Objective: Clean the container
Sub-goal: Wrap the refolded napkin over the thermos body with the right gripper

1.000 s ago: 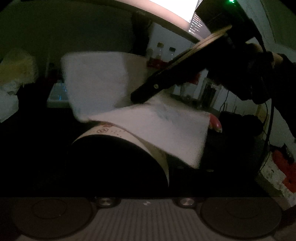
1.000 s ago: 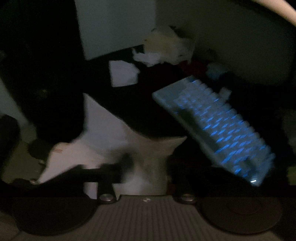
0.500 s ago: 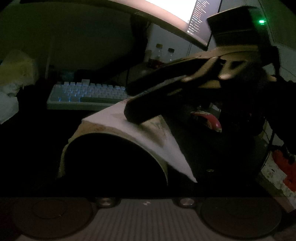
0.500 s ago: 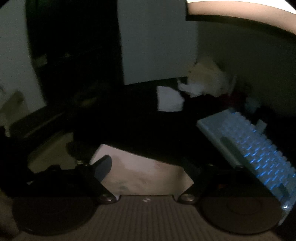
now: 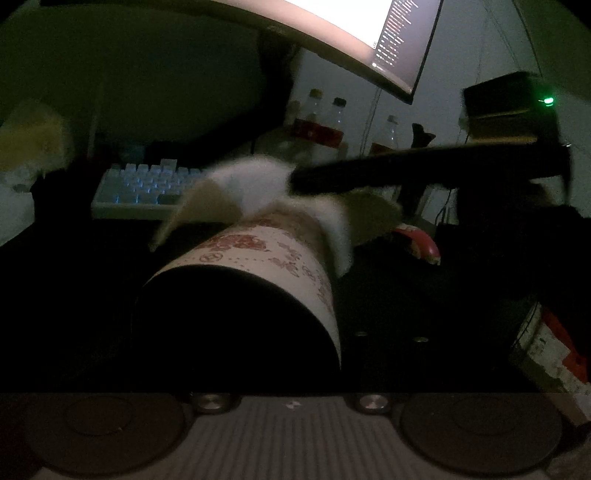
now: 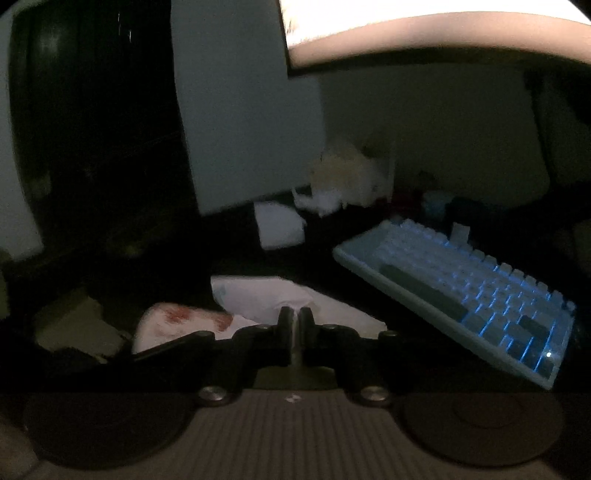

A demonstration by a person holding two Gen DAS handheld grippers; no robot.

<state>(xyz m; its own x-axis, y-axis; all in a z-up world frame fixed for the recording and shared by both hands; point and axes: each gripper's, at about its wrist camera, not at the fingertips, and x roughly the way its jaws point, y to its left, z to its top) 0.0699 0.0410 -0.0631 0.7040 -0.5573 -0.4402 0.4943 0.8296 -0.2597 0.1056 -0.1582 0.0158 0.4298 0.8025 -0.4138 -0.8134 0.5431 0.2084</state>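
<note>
Container (image 5: 280,258): a pale cylinder printed with red motifs, lying on its side just ahead of your left gripper, its dark end facing the left wrist camera. Your left gripper's fingers are lost in the dark around it, so you cannot tell how that claw is set.

Cloth (image 5: 258,184): white, blurred, draped over the container's far end and spilling down both sides.

Your right gripper (image 6: 294,318): fingers pinched together on a fold of the cloth (image 6: 266,299), with only that fold between them. In the left wrist view its dark fingers (image 5: 332,181) reach in from the right, over the far end of the container.

Keyboard (image 5: 144,184): backlit blue, on the dark desk beyond the container.

Monitor (image 5: 354,33): lit, overhead.

Bottles (image 5: 325,122): several, standing behind the cloth, under the monitor's corner.
</note>
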